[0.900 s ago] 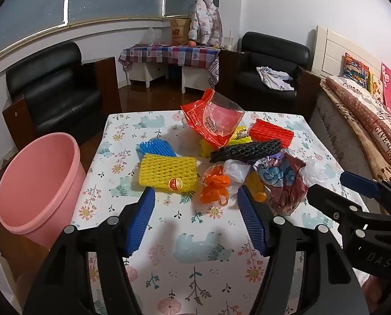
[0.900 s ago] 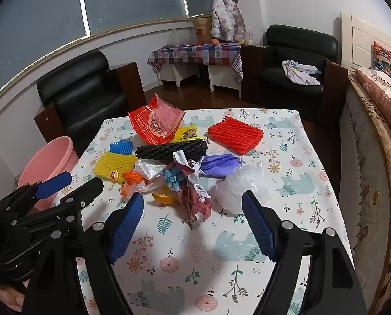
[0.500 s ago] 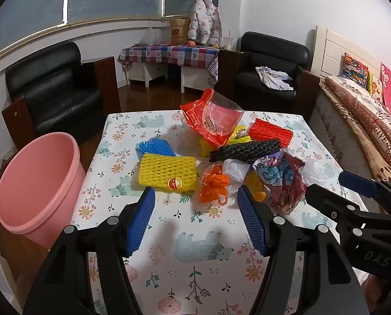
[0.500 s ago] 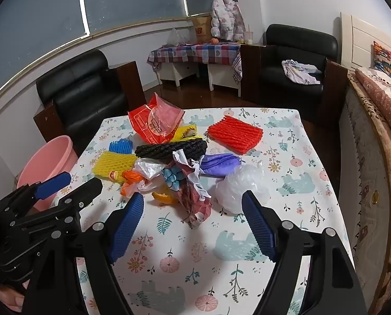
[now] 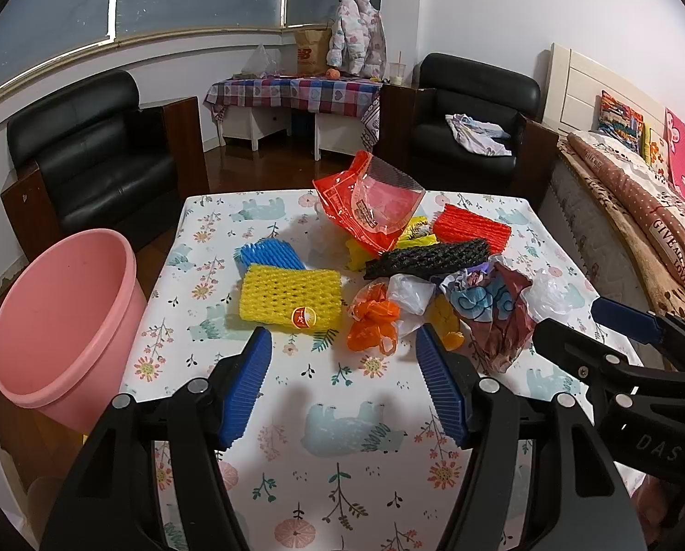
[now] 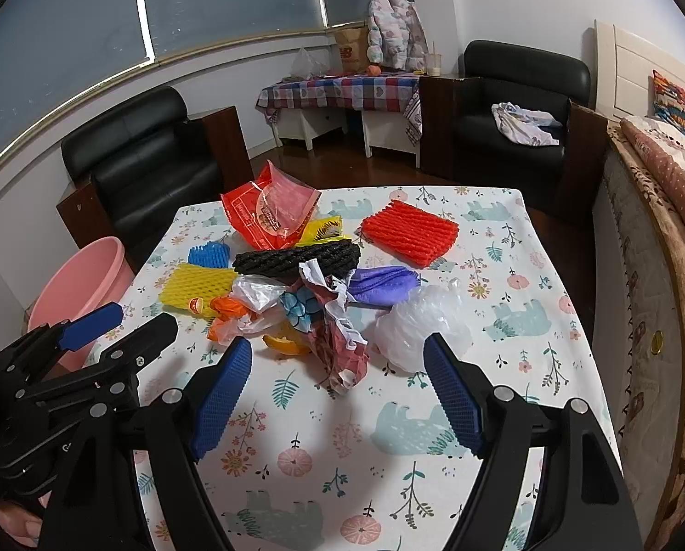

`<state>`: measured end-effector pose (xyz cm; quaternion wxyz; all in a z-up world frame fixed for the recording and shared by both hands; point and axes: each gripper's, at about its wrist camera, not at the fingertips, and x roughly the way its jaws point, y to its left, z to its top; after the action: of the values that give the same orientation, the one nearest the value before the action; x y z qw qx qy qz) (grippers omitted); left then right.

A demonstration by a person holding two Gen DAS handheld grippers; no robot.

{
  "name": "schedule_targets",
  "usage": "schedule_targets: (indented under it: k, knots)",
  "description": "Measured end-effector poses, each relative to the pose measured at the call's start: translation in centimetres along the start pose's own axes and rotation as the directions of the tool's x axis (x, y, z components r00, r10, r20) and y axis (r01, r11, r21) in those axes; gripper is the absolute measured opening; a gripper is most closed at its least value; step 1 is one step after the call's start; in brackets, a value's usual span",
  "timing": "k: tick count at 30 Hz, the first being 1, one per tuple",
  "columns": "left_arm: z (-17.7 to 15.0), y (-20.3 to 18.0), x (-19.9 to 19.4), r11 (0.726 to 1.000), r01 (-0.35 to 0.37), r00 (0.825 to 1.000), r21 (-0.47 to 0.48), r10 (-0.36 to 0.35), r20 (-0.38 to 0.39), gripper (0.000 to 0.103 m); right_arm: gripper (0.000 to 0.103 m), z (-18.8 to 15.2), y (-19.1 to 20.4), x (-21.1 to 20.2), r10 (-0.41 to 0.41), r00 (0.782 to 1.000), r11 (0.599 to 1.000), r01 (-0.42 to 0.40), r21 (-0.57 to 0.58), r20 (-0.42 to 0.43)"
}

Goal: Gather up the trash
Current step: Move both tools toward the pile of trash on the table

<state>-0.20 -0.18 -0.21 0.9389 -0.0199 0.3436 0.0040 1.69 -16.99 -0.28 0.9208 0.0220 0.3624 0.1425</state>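
Note:
Trash lies heaped mid-table: a yellow foam net [image 5: 291, 299], a blue foam net [image 5: 271, 252], an orange plastic bag [image 5: 372, 323], a black foam net [image 5: 427, 258], a red foam net [image 6: 410, 231], a red snack bag [image 5: 370, 211], a purple mask [image 6: 382, 279], a crumpled wrapper [image 6: 337, 335] and a clear plastic bag [image 6: 418, 326]. My left gripper [image 5: 342, 344] hovers open just short of the yellow net and orange bag. My right gripper [image 6: 337, 349] hovers open before the wrapper and clear bag. Both are empty.
A pink bucket [image 5: 62, 321] stands on the floor by the table's left edge. The table [image 5: 351, 441] wears a floral cloth. Black armchairs [image 5: 94, 151] and a checked side table [image 5: 296, 92] stand behind; a bed [image 5: 641, 211] runs along the right.

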Motion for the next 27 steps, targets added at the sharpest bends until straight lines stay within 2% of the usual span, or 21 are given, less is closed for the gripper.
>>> schedule_targets:
  k: [27]
  knots:
    - [-0.4,0.6,1.0,0.999,0.037,0.999,-0.026,-0.038,-0.033,0.066,0.076,-0.3,-1.1,0.6,-0.008,1.0,0.999,0.009,0.039,-0.02]
